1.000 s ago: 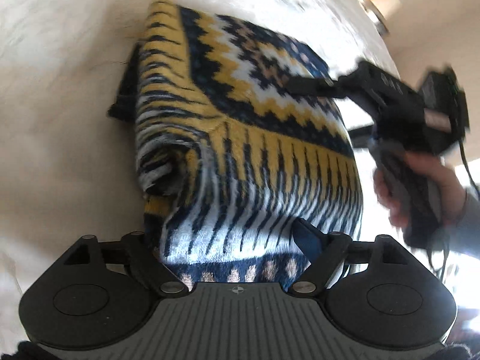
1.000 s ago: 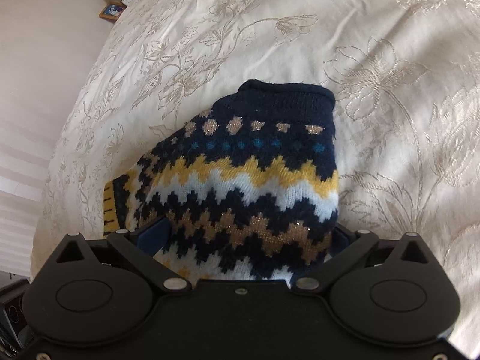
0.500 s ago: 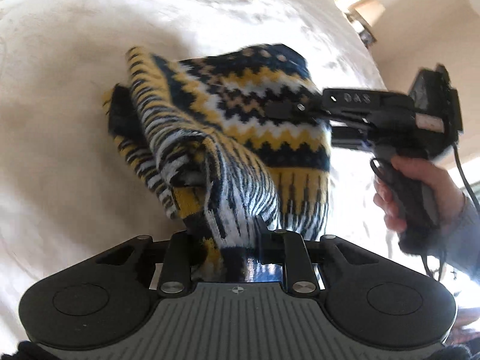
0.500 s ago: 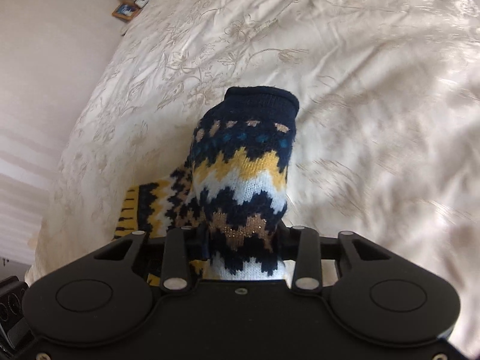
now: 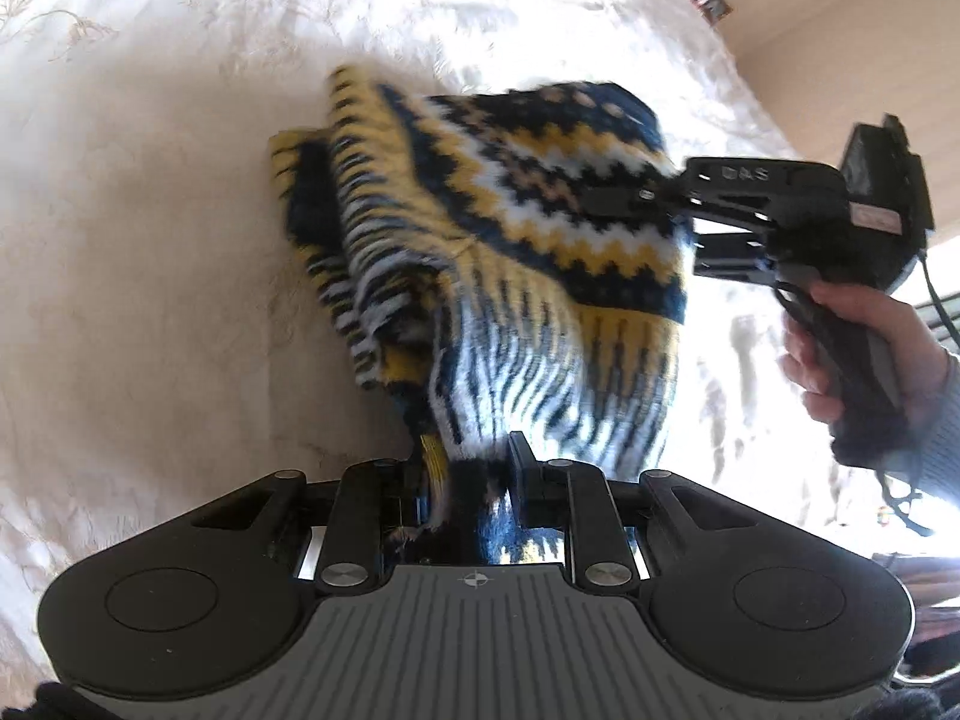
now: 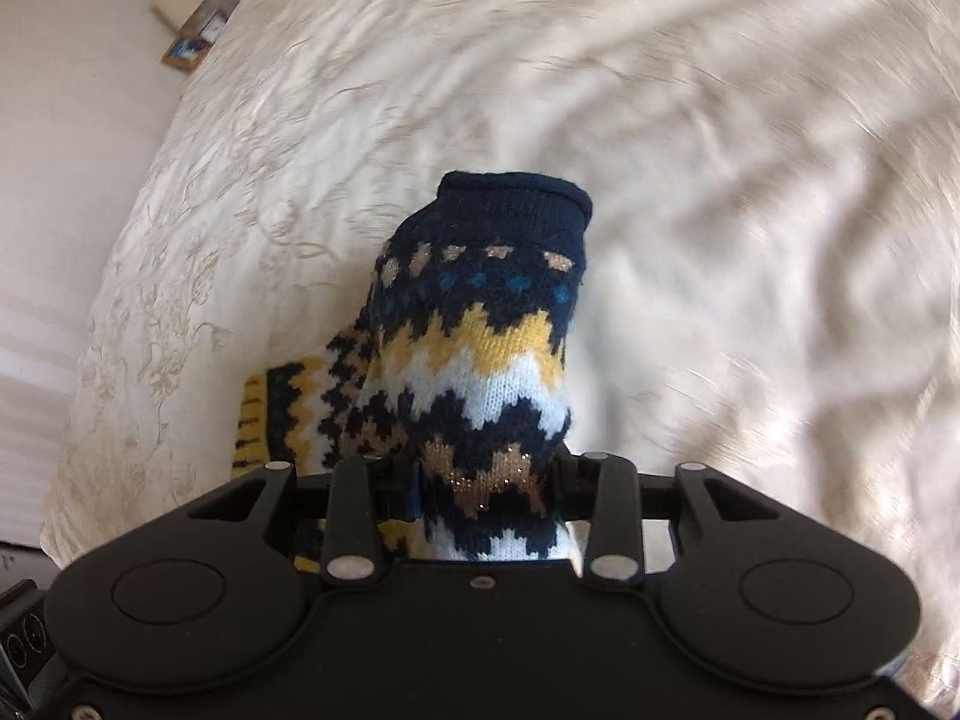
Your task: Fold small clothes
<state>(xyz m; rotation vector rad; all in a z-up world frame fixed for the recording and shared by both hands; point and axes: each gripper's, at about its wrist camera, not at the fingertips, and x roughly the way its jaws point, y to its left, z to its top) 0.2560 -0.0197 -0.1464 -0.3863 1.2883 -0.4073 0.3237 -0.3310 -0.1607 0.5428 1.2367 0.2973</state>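
A small knitted sweater [image 5: 510, 252] in navy, yellow and white zigzag bands hangs lifted above the cream bedspread [image 5: 150, 300]. My left gripper [image 5: 465, 480] is shut on its striped lower part. My right gripper [image 6: 486, 498] is shut on the patterned upper part, with the navy collar [image 6: 516, 204] standing up past the fingers. The right gripper also shows in the left wrist view [image 5: 636, 198], clamped on the sweater's right side, held by a hand [image 5: 852, 348].
The embroidered bedspread [image 6: 720, 180] fills both views. A bedside stand with a lamp and a small framed item [image 6: 186, 30] is at the far left of the bed. The bed's edge runs along the left in the right wrist view.
Both grippers have closed on the sweater and lifted it off the bed. The sweater has bunched narrower and now hangs between them.
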